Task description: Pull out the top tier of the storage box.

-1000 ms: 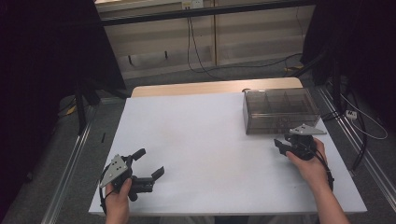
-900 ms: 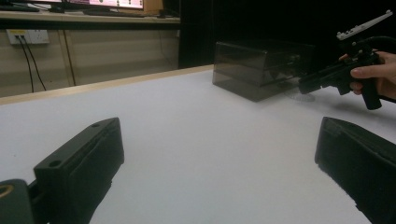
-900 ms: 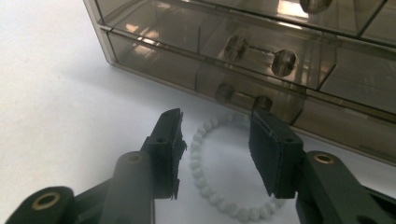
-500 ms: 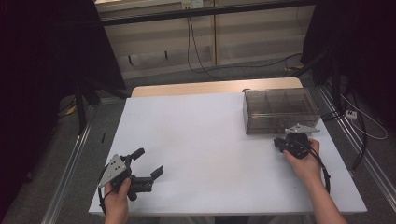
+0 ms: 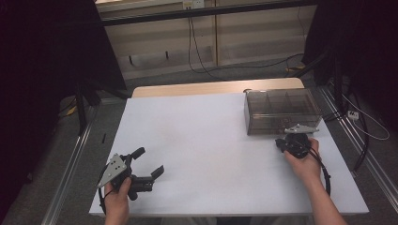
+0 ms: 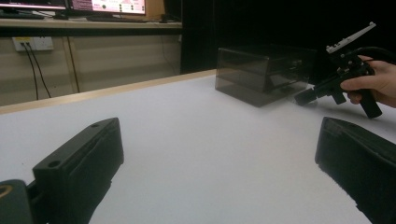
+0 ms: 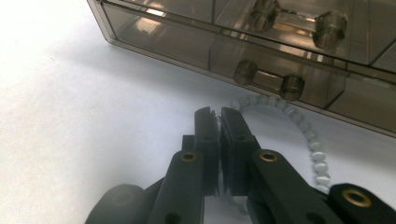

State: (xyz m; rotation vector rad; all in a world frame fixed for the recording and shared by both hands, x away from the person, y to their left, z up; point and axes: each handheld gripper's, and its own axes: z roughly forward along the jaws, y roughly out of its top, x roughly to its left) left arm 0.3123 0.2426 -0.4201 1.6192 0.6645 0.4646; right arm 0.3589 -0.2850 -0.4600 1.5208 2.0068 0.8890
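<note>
Spanning most of our view, smooth white table [image 5: 206, 140] lies bare between grippers. Smoky plastic drawer box [image 5: 281, 111] sits near its right edge. Our left gripper [image 5: 148, 164] gapes; right gripper [image 7: 219, 122] clamps pale bead string [image 7: 308, 135] beside box.

The tabletop [image 5: 197, 136] looks like smooth matt white laminate, with a bare pale wood strip along its far edge. Near its right edge, the drawer box [image 5: 280, 110] is glossy, smoky see-through plastic. The bead string [image 7: 299, 126] looks milky and glassy. Both grippers' fingers [image 7: 205, 135] are matt black plastic.
</note>
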